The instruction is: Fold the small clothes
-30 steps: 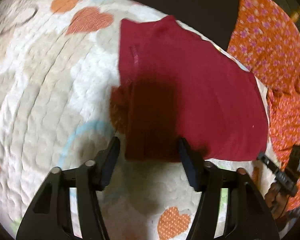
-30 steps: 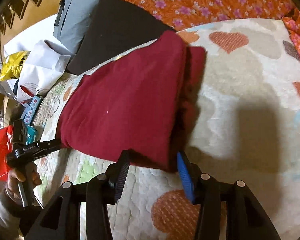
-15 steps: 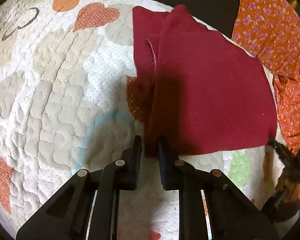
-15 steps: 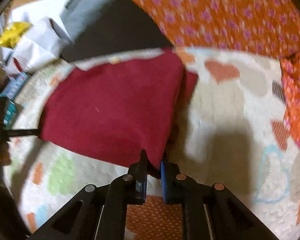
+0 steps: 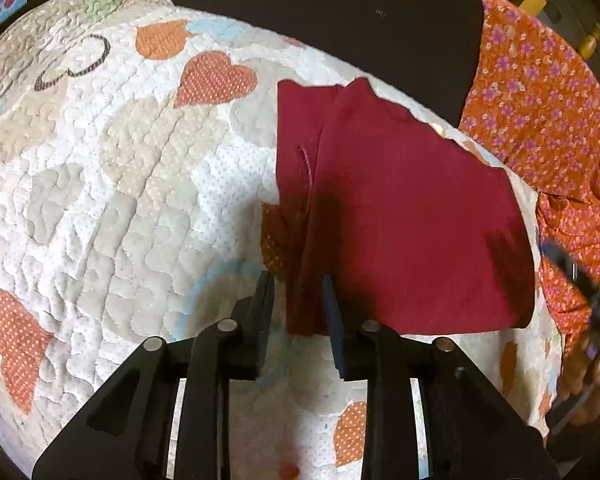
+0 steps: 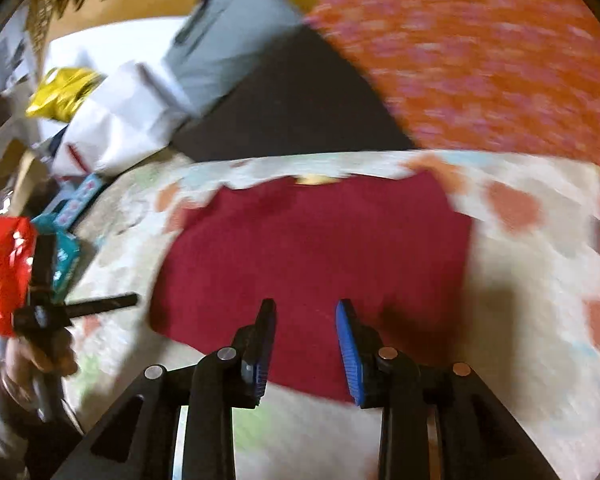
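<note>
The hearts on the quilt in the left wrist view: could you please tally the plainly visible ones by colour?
Orange dotted hearts: 5, for example
Beige hearts: 2, for example
Total: 7, on the quilt; more may lie under the red cloth.

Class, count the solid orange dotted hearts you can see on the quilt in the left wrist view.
5: one beside the garment's far corner, one farther left, one at left edge, one half under the garment, one near bottom. Others may be hidden.

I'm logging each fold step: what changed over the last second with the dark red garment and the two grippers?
Both grippers pinched the near edge of the dark red cloth garment, then let go: the left gripper and right gripper now have their jaws opening. The right gripper has pulled up and back, its view blurred. The garment stays folded on the heart-patterned quilt.
</note>
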The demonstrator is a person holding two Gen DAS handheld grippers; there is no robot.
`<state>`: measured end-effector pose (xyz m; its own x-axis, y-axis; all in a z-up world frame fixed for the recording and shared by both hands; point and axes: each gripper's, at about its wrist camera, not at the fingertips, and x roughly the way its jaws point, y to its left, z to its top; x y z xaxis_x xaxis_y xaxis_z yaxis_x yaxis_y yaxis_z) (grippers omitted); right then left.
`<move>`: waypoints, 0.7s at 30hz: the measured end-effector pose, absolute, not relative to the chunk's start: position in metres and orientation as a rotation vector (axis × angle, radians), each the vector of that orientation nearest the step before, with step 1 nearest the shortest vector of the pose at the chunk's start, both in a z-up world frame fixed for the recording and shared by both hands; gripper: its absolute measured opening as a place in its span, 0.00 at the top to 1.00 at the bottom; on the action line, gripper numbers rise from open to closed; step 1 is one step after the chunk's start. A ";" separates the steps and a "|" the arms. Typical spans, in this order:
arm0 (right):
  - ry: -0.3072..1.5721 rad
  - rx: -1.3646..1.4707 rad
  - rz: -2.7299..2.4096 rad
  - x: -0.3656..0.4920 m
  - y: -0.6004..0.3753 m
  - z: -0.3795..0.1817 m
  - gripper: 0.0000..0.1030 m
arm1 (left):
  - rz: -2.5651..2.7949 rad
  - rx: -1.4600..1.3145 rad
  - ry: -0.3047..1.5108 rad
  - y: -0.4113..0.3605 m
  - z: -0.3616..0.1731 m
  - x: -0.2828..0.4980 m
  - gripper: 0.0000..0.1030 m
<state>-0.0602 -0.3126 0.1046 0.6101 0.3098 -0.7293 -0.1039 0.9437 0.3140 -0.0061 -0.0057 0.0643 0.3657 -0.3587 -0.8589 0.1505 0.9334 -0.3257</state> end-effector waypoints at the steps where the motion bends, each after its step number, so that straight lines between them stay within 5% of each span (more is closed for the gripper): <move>1: 0.881 0.264 0.261 -0.046 -0.300 0.104 0.71 | -0.330 -0.202 1.160 -0.009 0.063 -0.005 0.76; 4: 0.895 0.366 0.335 0.010 -0.260 0.100 0.67 | -0.326 -0.158 1.170 -0.020 0.058 0.001 0.76; 6: 0.926 0.386 0.362 0.043 -0.232 0.094 0.56 | -0.317 -0.125 1.164 -0.024 0.056 0.003 0.76; 14: 1.111 0.274 0.285 0.129 -0.153 0.040 0.56 | -0.305 -0.186 1.179 -0.011 0.054 0.017 0.64; 18: 1.120 0.310 0.268 0.138 -0.161 0.025 0.95 | -0.300 -0.213 1.178 -0.006 0.056 0.018 0.64; 21: 1.053 0.273 0.307 0.134 -0.154 0.042 0.96 | -0.289 -0.226 1.160 -0.002 0.062 0.018 0.64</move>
<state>0.1343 -0.1543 0.0416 0.4602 0.3747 -0.8049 -0.1165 0.9242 0.3637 0.0180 -0.0018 0.0620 0.3692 -0.3389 -0.8654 0.1074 0.9405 -0.3225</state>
